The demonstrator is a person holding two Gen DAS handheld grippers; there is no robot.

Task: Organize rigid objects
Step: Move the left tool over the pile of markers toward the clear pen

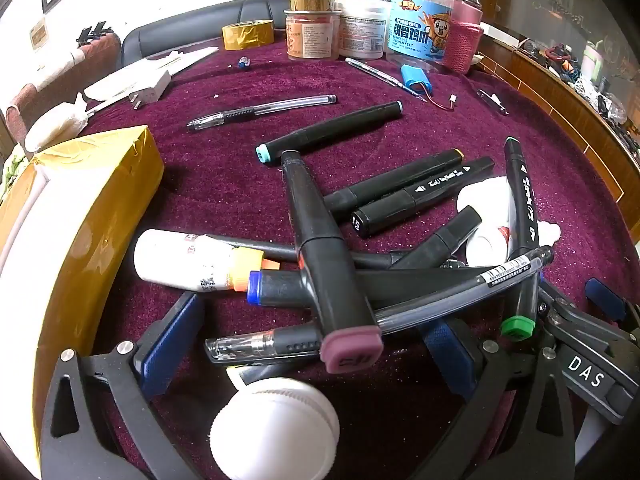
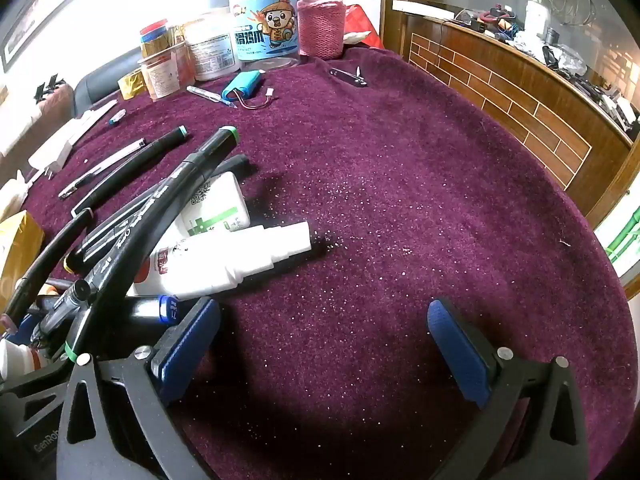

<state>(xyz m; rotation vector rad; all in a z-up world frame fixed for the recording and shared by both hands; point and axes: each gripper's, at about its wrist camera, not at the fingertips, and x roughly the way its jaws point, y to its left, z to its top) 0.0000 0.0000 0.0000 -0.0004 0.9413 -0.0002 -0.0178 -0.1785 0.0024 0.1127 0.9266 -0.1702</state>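
A heap of black markers lies crossed on the purple cloth, together with a clear gel pen. The mauve-capped marker lies on top. A white bottle with an orange cap lies at the heap's left, and a round white bottle cap sits close under the camera. My left gripper is open, its blue pads on either side of the heap's near end. My right gripper is open over bare cloth, just right of two white bottles and a green-capped marker.
A gold-taped box stands at the left. Another gel pen and a teal-capped marker lie farther back. Jars, a tape roll, a blue battery pack and a pink-sleeved flask line the far edge. A wooden counter curves along the right.
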